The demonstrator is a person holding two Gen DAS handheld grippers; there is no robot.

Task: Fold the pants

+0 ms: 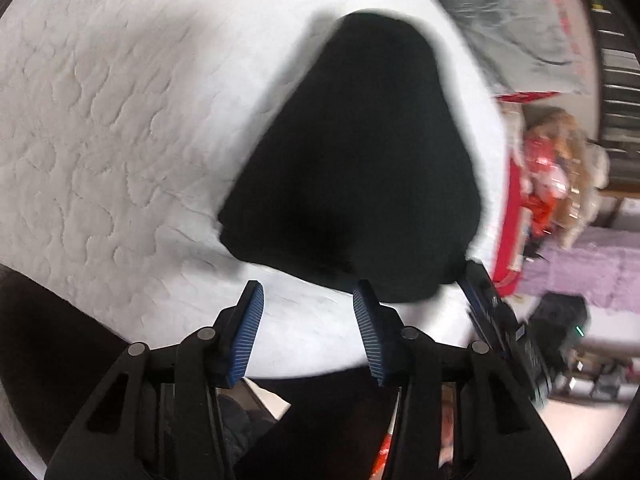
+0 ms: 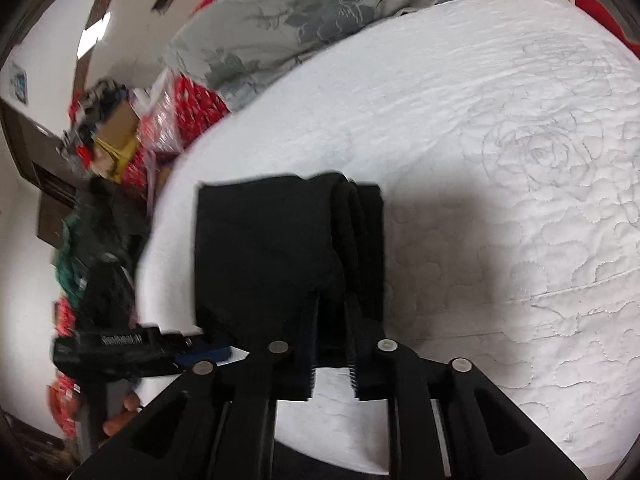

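Bed: white quilted mattress cover (image 2: 500, 160), floral pillow (image 2: 288, 12) at its far edge. On it I see the black pants (image 2: 272, 248), folded into a compact stack, layered edges showing. My left hand-held gripper (image 1: 308, 300) stands partly open and empty, just short of the pants. My right hand-held gripper (image 2: 332, 320) is narrow, pinching the pants' near edge.
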